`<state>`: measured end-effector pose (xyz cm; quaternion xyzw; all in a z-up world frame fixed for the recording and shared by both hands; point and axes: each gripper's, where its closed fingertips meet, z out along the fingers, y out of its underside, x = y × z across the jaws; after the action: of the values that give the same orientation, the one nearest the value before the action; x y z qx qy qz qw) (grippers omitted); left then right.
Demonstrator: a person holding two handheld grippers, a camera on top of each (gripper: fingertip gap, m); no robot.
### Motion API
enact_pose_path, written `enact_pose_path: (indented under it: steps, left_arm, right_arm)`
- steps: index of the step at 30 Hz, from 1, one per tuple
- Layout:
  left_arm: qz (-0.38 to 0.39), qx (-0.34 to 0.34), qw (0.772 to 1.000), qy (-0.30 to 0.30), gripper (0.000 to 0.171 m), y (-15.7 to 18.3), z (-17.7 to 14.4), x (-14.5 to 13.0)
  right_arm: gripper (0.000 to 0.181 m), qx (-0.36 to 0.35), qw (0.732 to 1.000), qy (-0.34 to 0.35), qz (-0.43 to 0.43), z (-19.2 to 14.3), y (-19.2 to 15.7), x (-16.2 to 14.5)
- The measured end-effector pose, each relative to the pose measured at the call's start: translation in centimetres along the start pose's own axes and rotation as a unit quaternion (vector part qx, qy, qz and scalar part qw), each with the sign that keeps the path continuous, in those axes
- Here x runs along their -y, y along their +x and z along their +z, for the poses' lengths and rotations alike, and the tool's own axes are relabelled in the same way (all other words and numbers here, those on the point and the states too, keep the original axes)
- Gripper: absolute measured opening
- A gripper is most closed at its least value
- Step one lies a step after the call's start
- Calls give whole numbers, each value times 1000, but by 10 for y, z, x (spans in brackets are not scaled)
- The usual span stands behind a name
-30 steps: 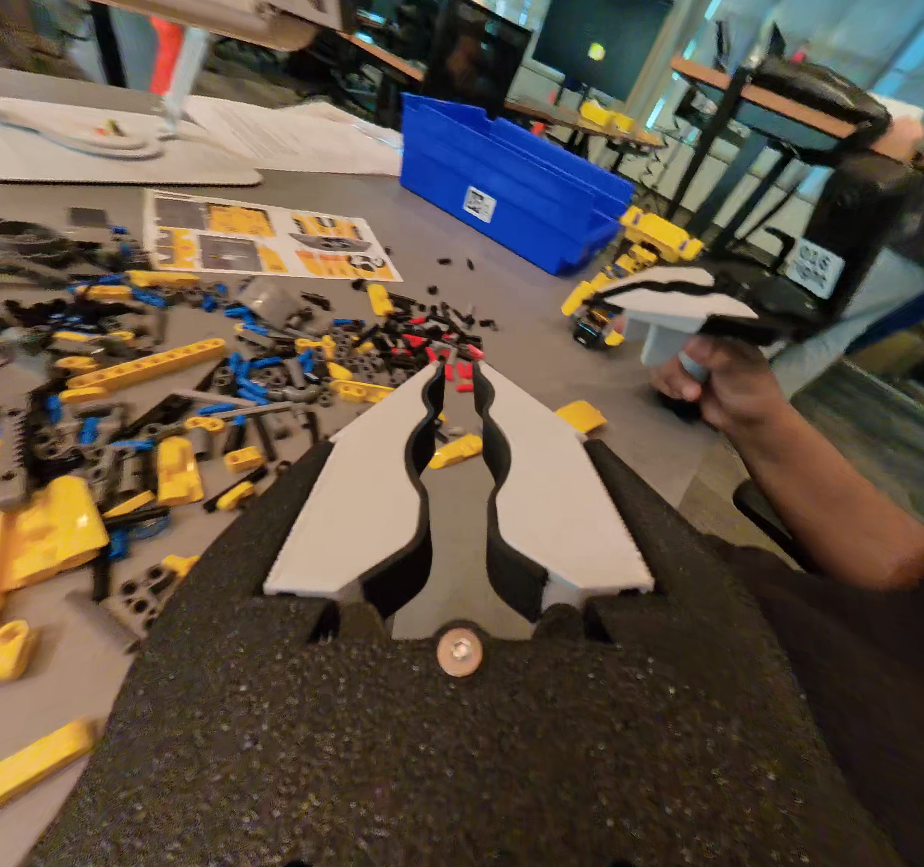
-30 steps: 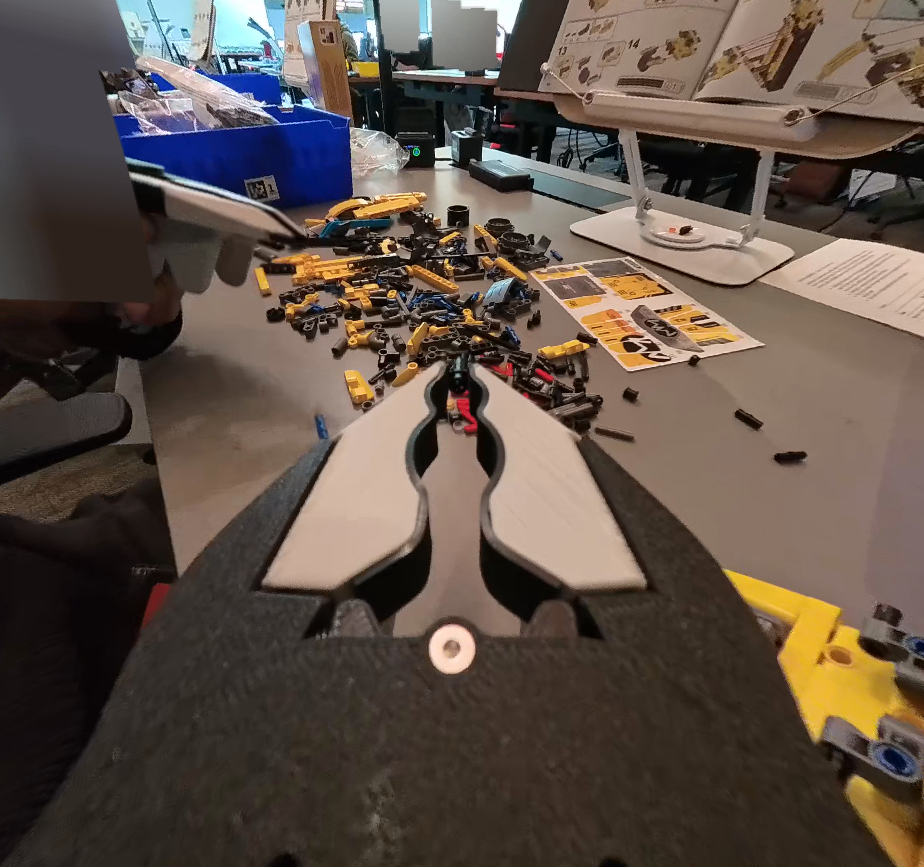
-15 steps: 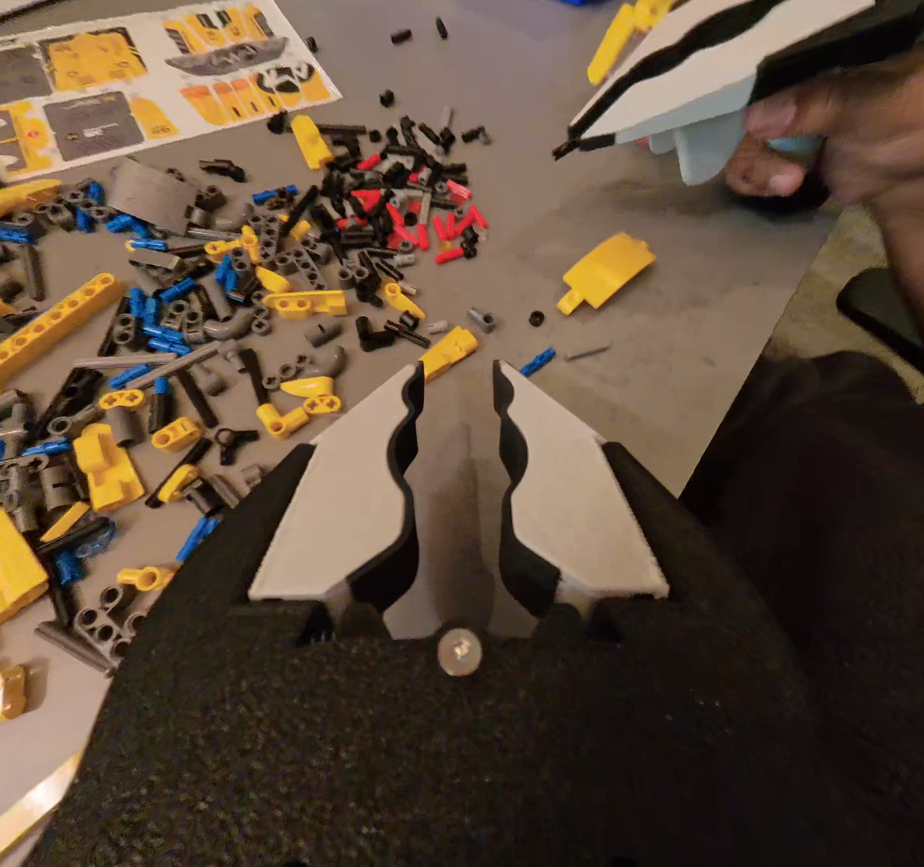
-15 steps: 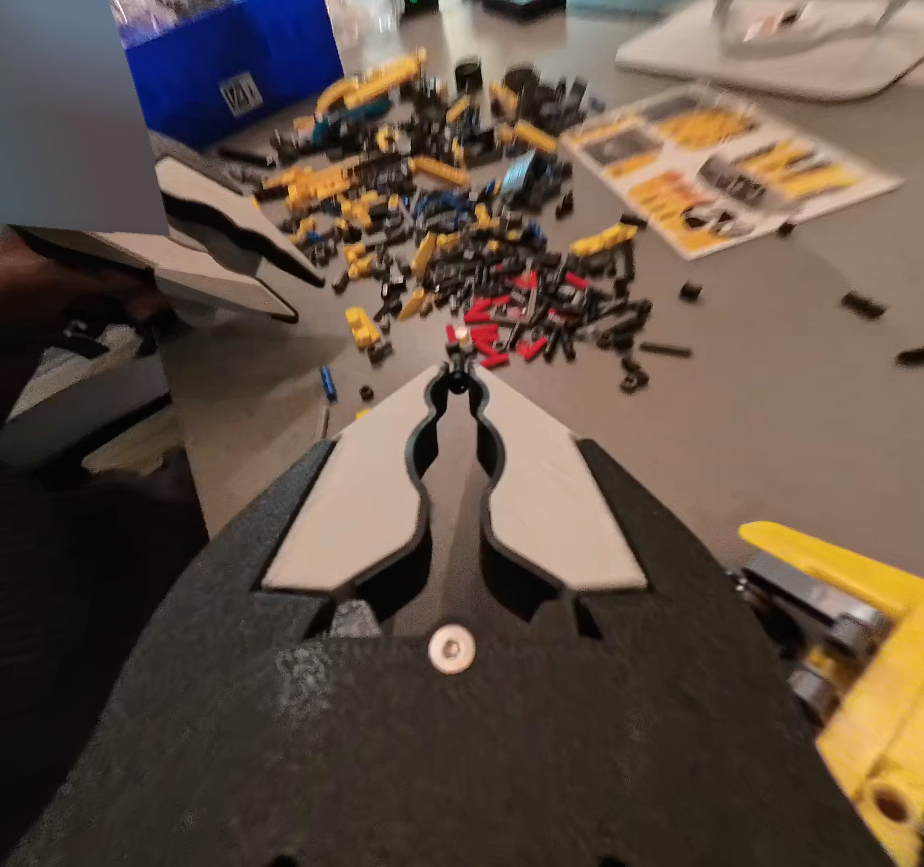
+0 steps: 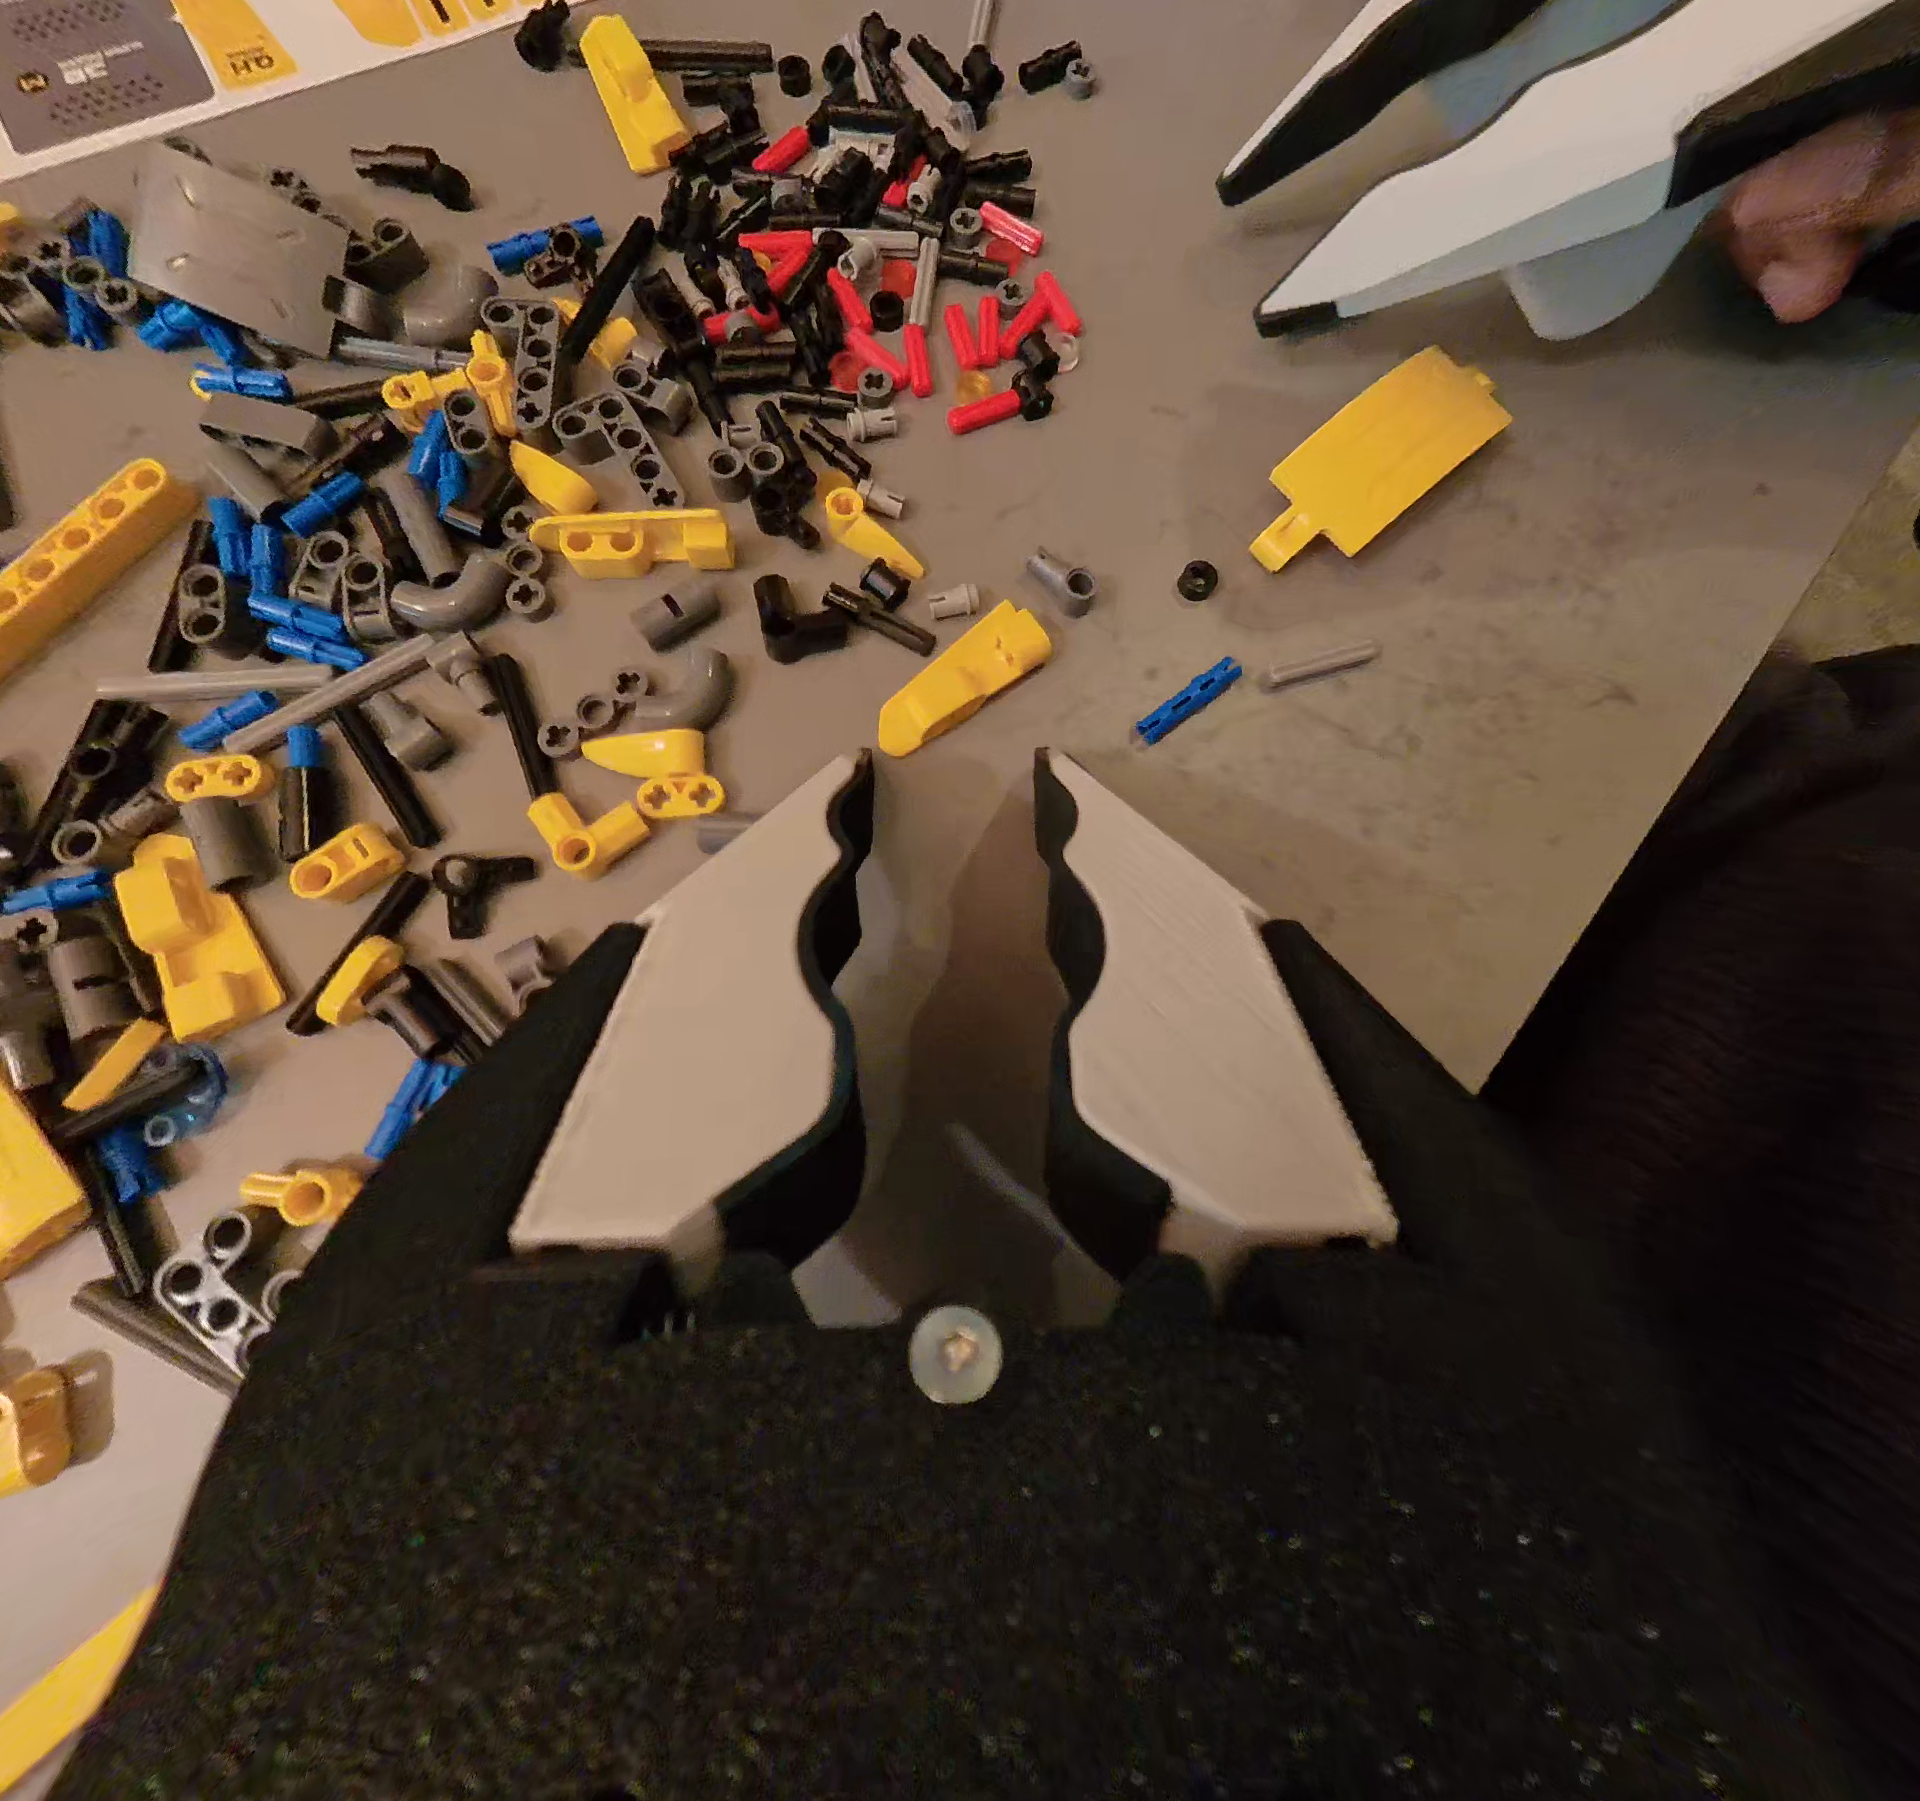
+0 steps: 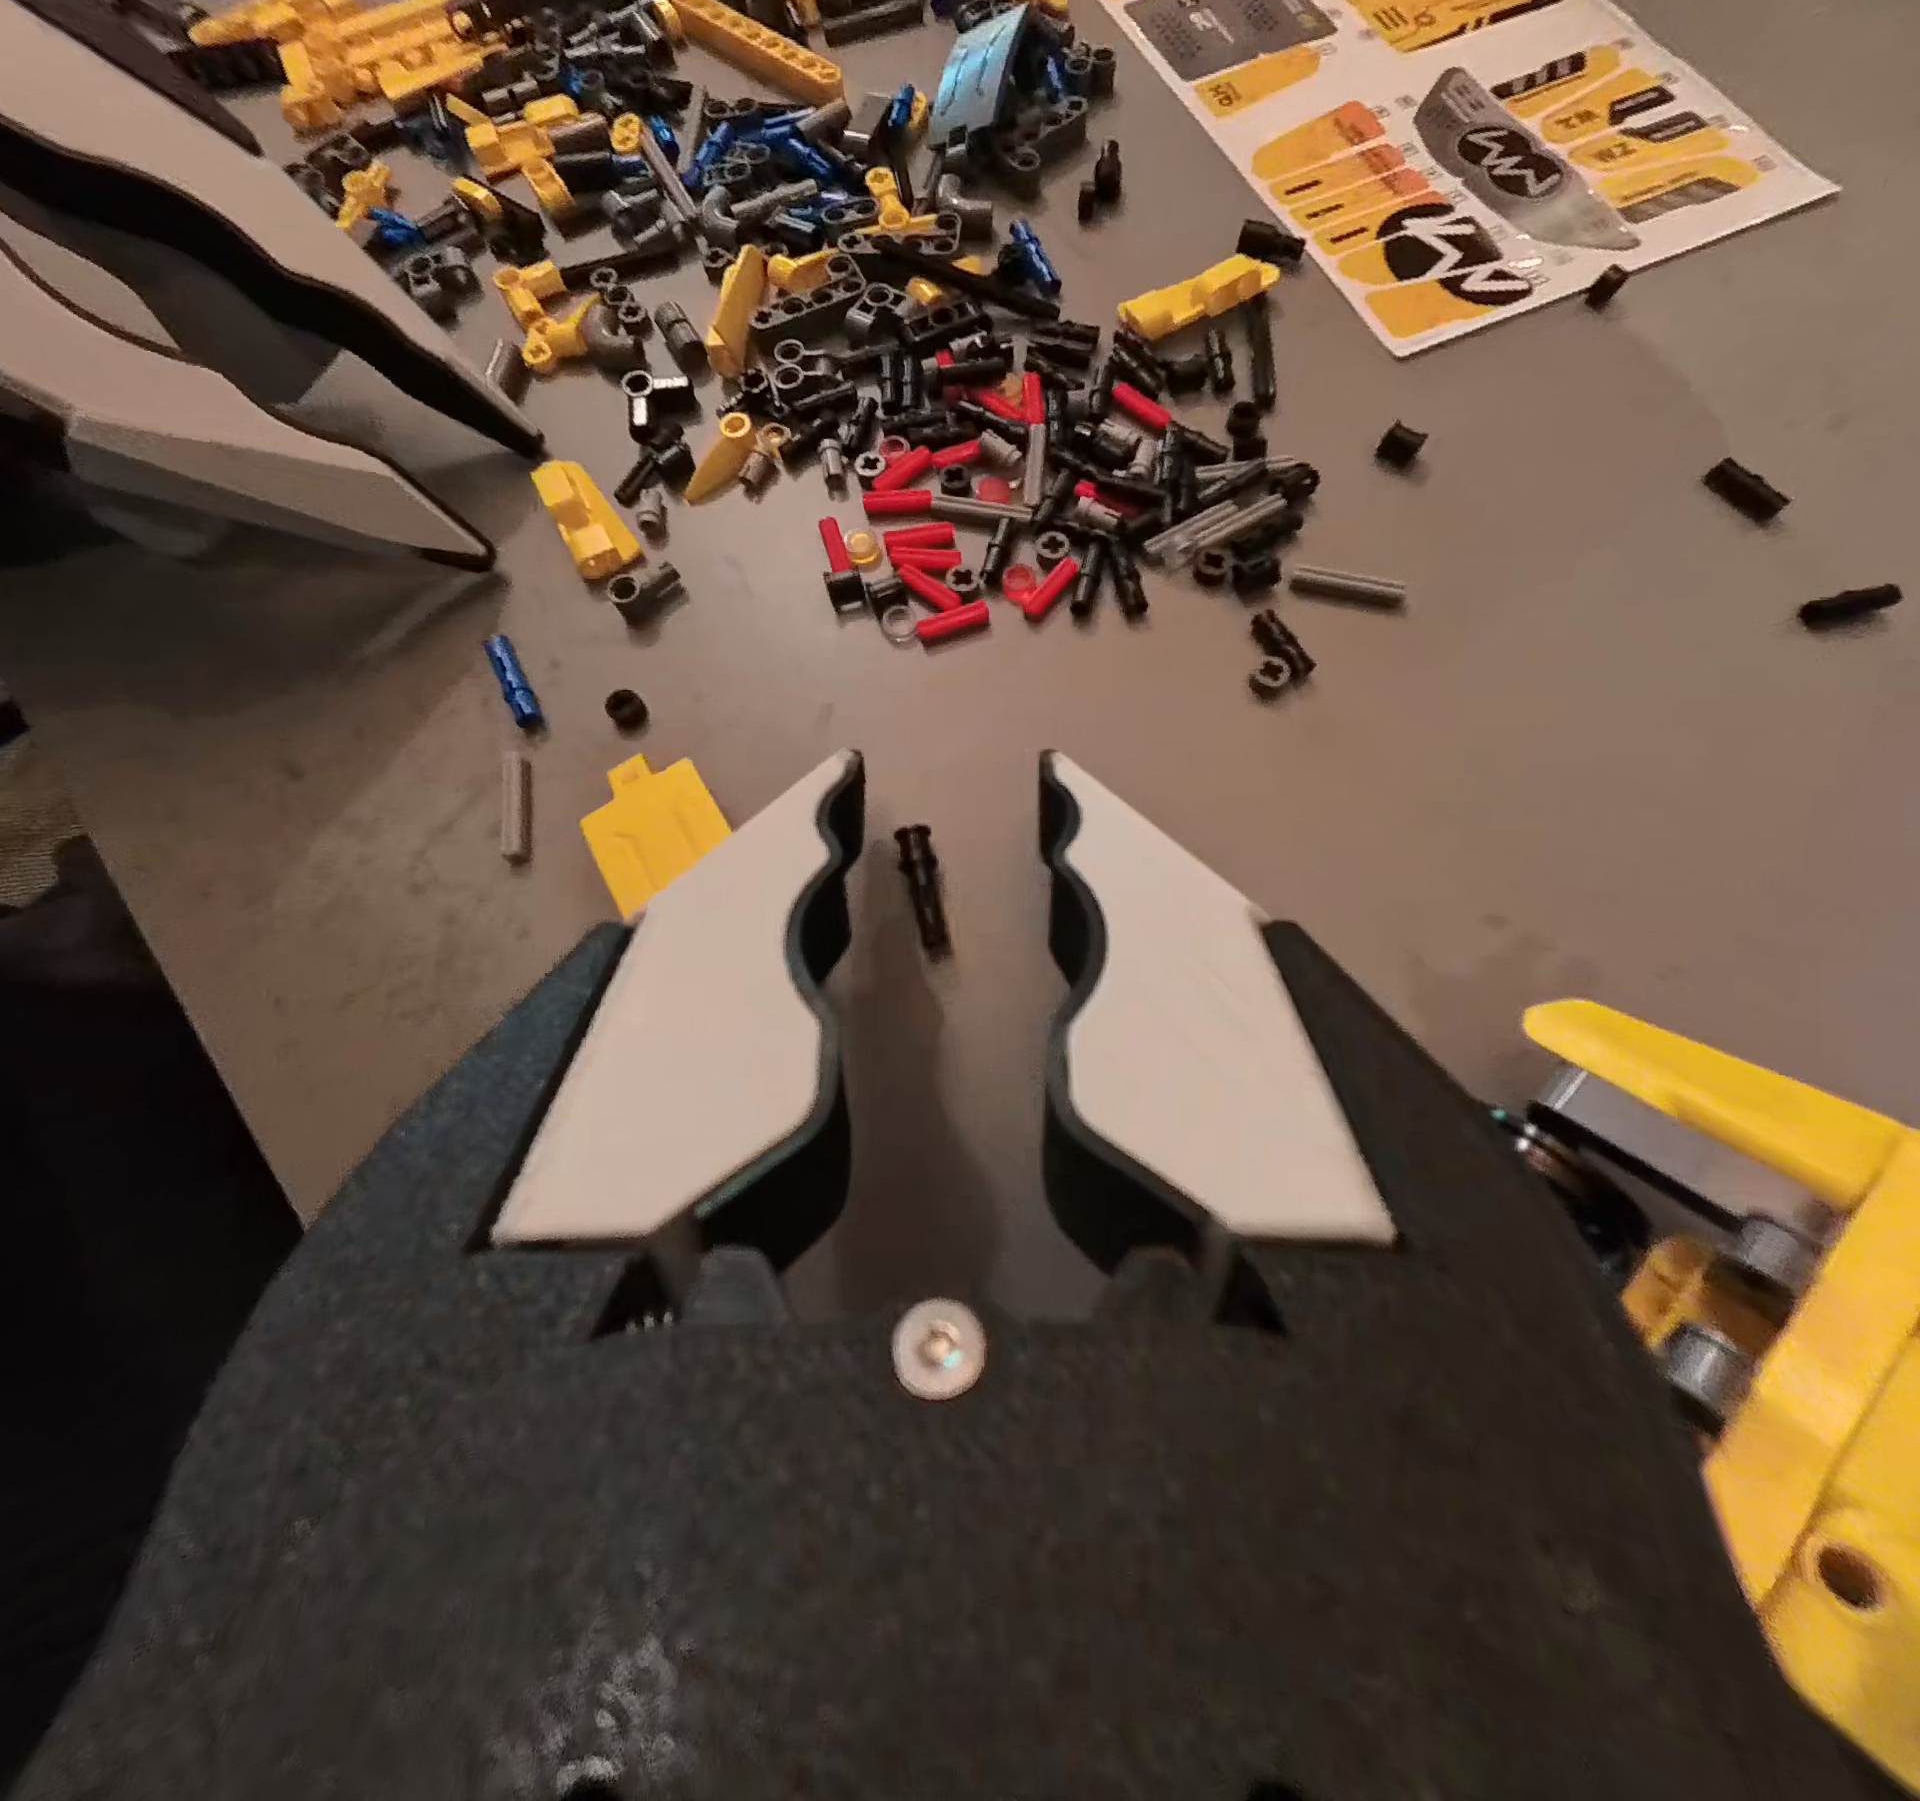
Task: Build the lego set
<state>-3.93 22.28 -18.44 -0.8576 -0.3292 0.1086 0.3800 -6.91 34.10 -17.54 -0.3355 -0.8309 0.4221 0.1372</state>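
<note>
My right gripper [image 6: 951, 764] is open low over the grey table [image 6: 1455, 816]. A small black pin [image 6: 923, 884] sits loose between its fingers and touches neither. A yellow flat panel [image 6: 655, 832] lies just left of its left finger. My left gripper [image 5: 951, 775] is open and empty; a yellow curved piece [image 5: 966, 676] lies just beyond its tips. Each gripper shows in the other's view: the right one [image 5: 1257, 255] at upper right, the left one [image 6: 509, 504] at far left beside the same yellow piece [image 6: 587, 515].
A wide scatter of yellow, black, grey and blue building parts [image 5: 468, 504] includes a cluster of red pins [image 6: 925, 556]. A sticker sheet [image 6: 1455, 110] lies beyond it. A part-built yellow model [image 6: 1818, 1284] stands at lower right. The table edge [image 5: 1662, 816] and dark clothing lie right.
Both views have tipped down toward the table. The right gripper, shut on the black pin before, has opened and let it go. The left gripper has opened wider.
</note>
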Motion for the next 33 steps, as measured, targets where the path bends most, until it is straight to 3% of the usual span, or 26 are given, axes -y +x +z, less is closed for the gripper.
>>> enact_pose_path:
  steps: [4, 8, 14, 18, 33]
  left_arm:
    - [33, 23, 999, -5, 32, -4, 5, 3]
    - [17, 7, 1000, -3, 34, -8, 9, 8]
    - [21, 8, 1000, -4, 32, -15, 19, 17]
    - [25, 18, 1000, -4, 32, -16, 21, 19]
    - [8, 29, 1000, -5, 31, -17, 20, 19]
  right_arm:
    - [59, -38, 999, 14, -9, -8, 6, 0]
    - [68, -51, 998, 39, -2, -14, 10, 5]
    - [97, -54, 998, -11, 7, 0, 15, -4]
    - [99, -70, 997, -40, 1, 8, 19, -8]
    - [97, -63, 997, -45, 18, 9, 19, -10]
